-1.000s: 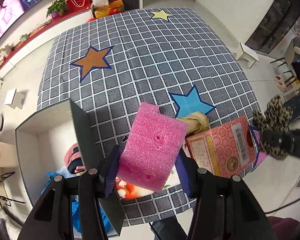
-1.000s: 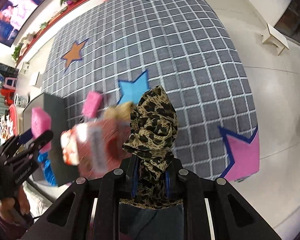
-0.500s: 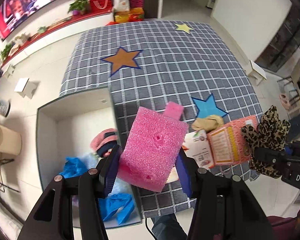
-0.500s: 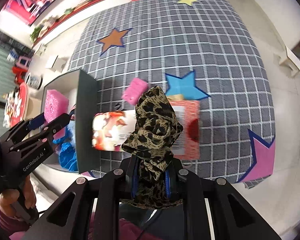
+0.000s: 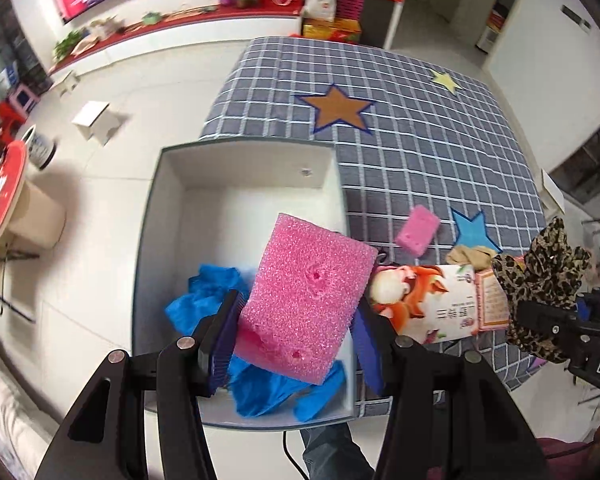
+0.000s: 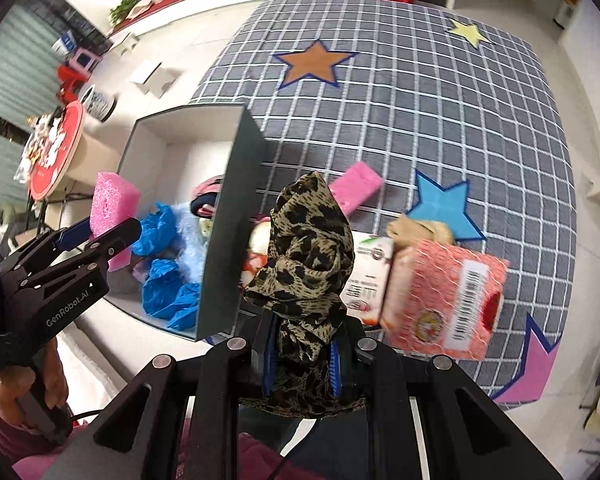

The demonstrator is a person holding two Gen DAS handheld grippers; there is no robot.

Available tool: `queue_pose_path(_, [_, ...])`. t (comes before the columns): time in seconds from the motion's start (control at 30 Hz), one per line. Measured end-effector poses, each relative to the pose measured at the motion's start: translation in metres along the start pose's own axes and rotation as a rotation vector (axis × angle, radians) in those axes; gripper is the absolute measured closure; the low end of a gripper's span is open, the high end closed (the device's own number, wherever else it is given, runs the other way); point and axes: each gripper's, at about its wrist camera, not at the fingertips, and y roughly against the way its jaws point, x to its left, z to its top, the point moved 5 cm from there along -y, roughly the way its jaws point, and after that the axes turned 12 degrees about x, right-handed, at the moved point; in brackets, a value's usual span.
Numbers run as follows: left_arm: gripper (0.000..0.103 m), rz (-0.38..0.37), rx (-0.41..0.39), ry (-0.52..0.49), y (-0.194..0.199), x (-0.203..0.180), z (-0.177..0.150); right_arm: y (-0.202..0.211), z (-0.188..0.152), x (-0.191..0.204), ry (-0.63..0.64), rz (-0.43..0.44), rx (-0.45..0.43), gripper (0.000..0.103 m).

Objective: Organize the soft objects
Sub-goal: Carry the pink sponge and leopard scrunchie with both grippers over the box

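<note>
My left gripper (image 5: 296, 336) is shut on a big pink sponge (image 5: 304, 296) and hangs over the open grey storage box (image 5: 156, 216); from the right wrist view the same sponge (image 6: 112, 204) shows at the far left. Inside the box lie blue crumpled cloths (image 5: 204, 296) and a pink-and-dark striped item (image 6: 204, 196). My right gripper (image 6: 304, 360) is shut on a leopard-print cloth (image 6: 308, 240), held above the rug near the box's right wall; in the left wrist view that cloth (image 5: 544, 276) sits at the right edge.
On the grey checked rug (image 5: 420, 140) lie a small pink sponge (image 5: 418, 230), a beige cloth (image 5: 472, 256) and a pink printed carton (image 6: 440, 292). White floor surrounds the rug, with a small white stool (image 5: 96, 122) to the left. A person's hand (image 6: 40, 384) holds the left gripper.
Both grippers have swung left, so the storage box now lies under the pink sponge and nearer the leopard cloth. Both wrists rolled. Grips are unchanged.
</note>
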Motion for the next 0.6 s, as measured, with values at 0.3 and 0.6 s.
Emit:
queue_pose_path(0.3, [0.046, 0.002, 0.004, 0.063, -0.001, 0.031, -0.006, -0.003, 0.013, 0.029, 0.066, -0.014, 0.005, 0.082])
queue_pose_path(0.6, [0.046, 0.003, 0.012, 0.104, -0.004, 0.052, -0.009, -0.008, 0.025, 0.054, 0.116, -0.021, 0.009, 0.082])
